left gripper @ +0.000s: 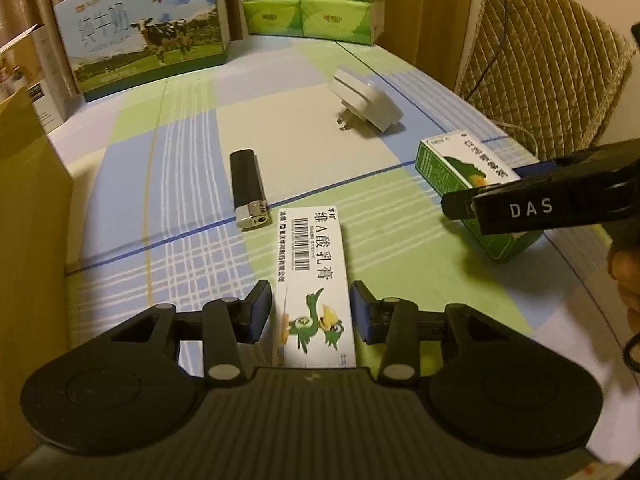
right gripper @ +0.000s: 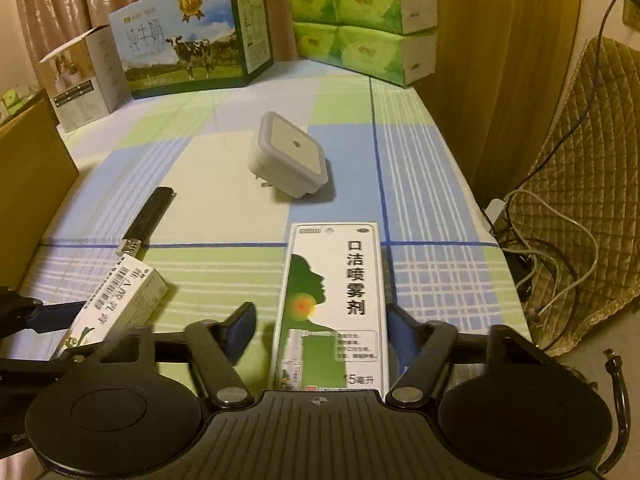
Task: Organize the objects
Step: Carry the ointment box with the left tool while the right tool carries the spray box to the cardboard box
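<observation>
A white ointment box with a green bird lies on the checked tablecloth between the fingers of my left gripper, which is open with small gaps on both sides. It also shows in the right wrist view. A green and white spray box lies between the fingers of my right gripper, which is open; a clear gap shows on the left, the right pad is close. The spray box also shows in the left wrist view, with the right gripper over it.
A black lighter and a white plug-in night light lie further out on the cloth. A milk carton box and green tissue packs stand at the back. A cardboard box is on the left, a padded chair with cables on the right.
</observation>
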